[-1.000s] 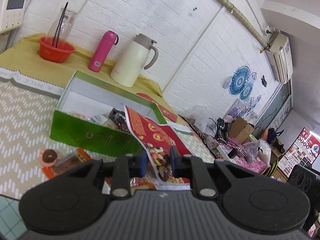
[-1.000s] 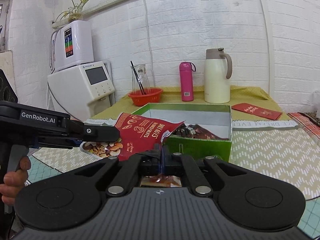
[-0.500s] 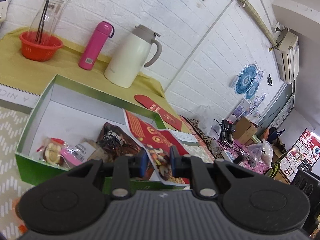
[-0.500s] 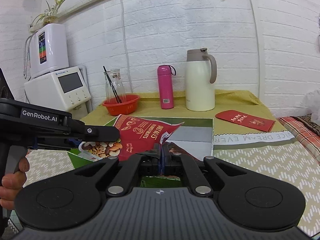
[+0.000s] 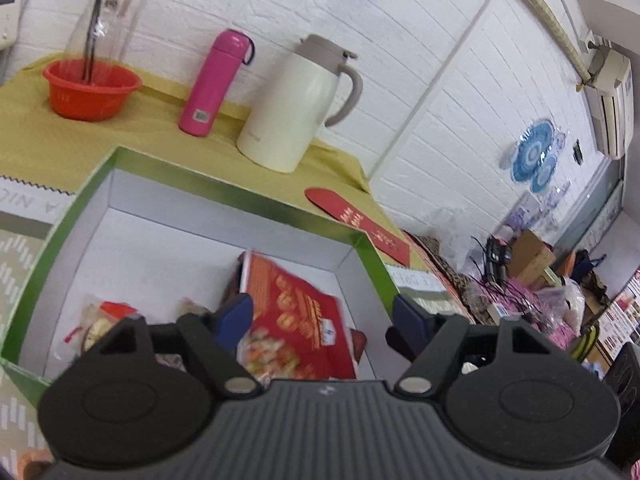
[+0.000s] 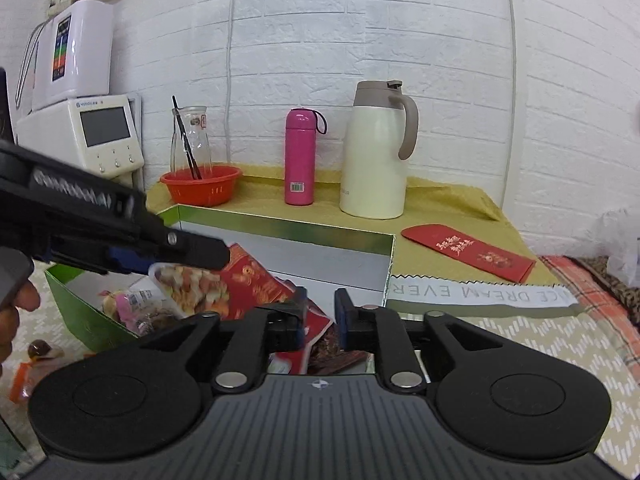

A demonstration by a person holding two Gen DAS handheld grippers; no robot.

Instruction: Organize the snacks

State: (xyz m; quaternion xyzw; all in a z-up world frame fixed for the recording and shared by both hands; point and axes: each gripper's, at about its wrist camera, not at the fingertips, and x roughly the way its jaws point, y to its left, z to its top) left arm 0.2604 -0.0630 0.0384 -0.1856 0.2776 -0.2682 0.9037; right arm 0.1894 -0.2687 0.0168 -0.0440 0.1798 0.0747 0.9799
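The red nut bag (image 5: 296, 320) lies tilted in the green box (image 5: 208, 184), on other snack packs (image 6: 132, 304) near its right wall. Both tongs have just been opening. The left tongs (image 5: 322, 312) stand wide, pads clear of the bag between them. The right tongs (image 6: 320, 312) stand apart over the bag's corner, not pressing it. Behind the box, on the worktop's yellow cloth (image 6: 440, 204), stand a red bowl (image 6: 202, 186), pink flask (image 6: 300, 156) and cream jug (image 6: 376, 152).

Your right gripper (image 6: 320, 312) has just been opening above the green box (image 6: 280, 230); the red nut bag (image 6: 248, 284) lies between its parted jaws, unpinched.
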